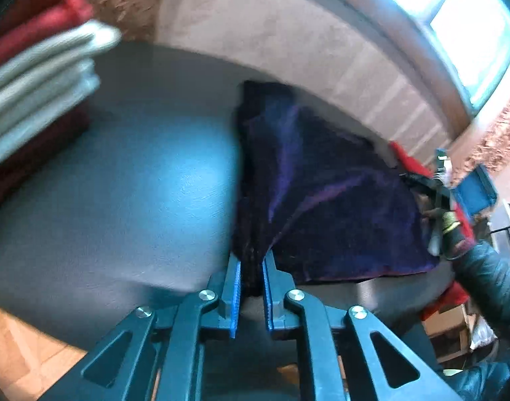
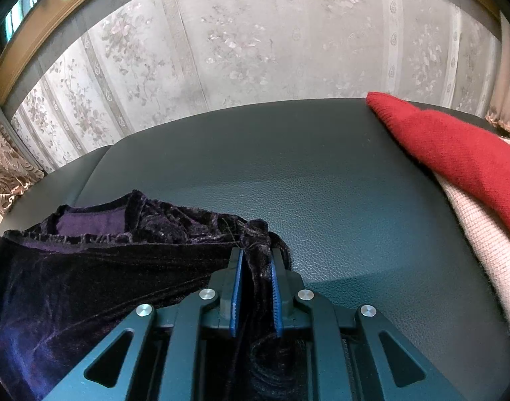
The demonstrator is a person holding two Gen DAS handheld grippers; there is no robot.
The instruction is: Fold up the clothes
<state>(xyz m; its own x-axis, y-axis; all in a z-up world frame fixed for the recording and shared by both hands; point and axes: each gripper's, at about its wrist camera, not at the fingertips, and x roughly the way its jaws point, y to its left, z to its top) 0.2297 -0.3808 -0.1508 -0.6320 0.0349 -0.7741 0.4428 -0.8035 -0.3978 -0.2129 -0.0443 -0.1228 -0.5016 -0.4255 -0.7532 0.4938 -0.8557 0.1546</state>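
Stack: folded clothes (image 1: pixel 37 77), red and pale, stood at the far left of the dark surface (image 1: pixel 138 183).
Purple top: a dark velvet top (image 1: pixel 321 200) lay on the surface, right of the stack and well apart from it.
Left tool: the left tool (image 1: pixel 251 267) was nearly shut, and its blue pads pinched a near edge of the purple top.
Right tool: the right tool (image 2: pixel 256 260) was also nearly shut, gripping a bunched corner of the purple top (image 2: pixel 121 267).
Sleeve: a dark sleeve (image 1: pixel 488 280) reached in on the right of the left view.
Red sweater: a red sweater (image 2: pixel 455 153) lay over a cream knit (image 2: pixel 482 240) at the far right.
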